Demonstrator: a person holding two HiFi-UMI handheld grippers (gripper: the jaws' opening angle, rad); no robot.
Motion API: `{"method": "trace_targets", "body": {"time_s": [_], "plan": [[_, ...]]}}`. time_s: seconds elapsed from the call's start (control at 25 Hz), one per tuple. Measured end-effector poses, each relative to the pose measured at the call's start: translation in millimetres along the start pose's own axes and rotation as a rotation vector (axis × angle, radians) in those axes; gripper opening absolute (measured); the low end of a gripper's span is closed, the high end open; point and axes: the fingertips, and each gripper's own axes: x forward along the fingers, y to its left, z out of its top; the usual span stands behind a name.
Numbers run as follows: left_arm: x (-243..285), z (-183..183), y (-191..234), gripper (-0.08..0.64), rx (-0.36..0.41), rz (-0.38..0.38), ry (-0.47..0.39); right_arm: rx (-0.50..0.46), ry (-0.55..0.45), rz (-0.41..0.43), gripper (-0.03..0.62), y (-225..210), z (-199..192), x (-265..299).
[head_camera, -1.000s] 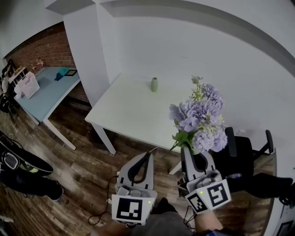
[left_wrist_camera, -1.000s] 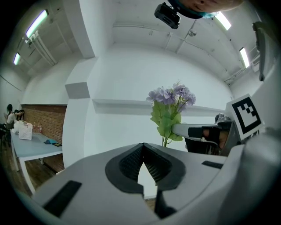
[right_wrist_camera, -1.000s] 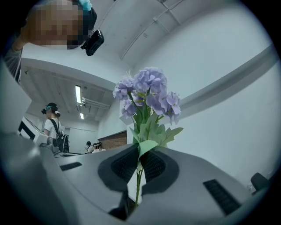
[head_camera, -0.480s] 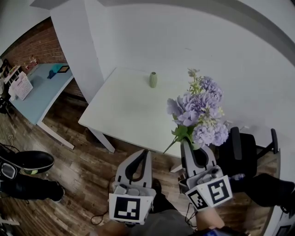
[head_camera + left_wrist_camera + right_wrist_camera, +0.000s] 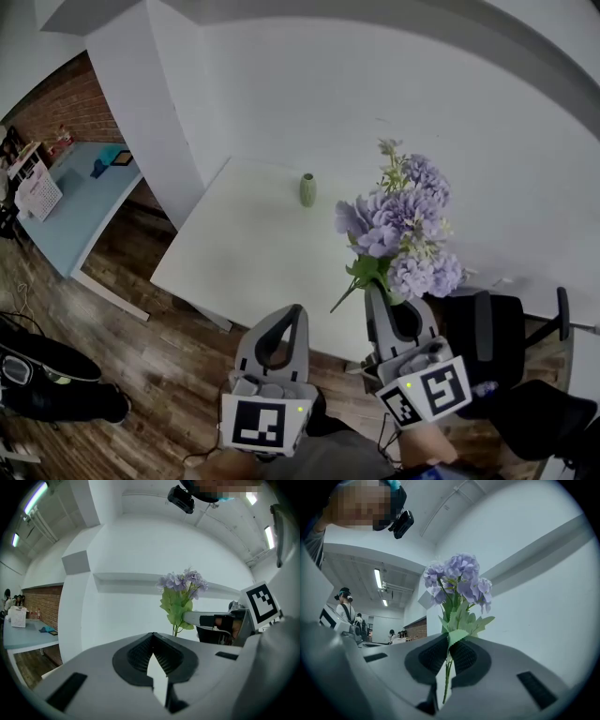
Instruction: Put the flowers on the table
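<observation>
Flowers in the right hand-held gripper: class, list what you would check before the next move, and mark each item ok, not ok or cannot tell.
1. Stems gripped by right hand-held gripper: ok, jaws closed on the flowers.
2. Left hand-held gripper free: ok, jaws together, nothing between.
3. Bare space on table: ok, only a small vase near its far edge.
4. Flowers lying on table: not ok, held in the air.
5. Black chair out of the path: cannot tell.

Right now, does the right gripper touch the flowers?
Touching. The right gripper view shows it: the right gripper has its jaws shut on the stem of the flowers, with no gap on either side.
</observation>
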Motion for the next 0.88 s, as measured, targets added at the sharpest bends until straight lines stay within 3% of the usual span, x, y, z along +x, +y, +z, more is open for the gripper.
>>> {"method": "trace_targets", "body": {"time_s": [0.48, 0.88], "plan": [[1, -12, 9, 0.008, 0.041, 0.05, -0.056, -0.019, -0.071, 0.039, 0.009, -6, -10, 10], [-21, 4, -4, 0.008, -0.02, 0.084, 0.108, 0.064, 0.065, 0.041, 0.009, 4, 6, -2]]}}
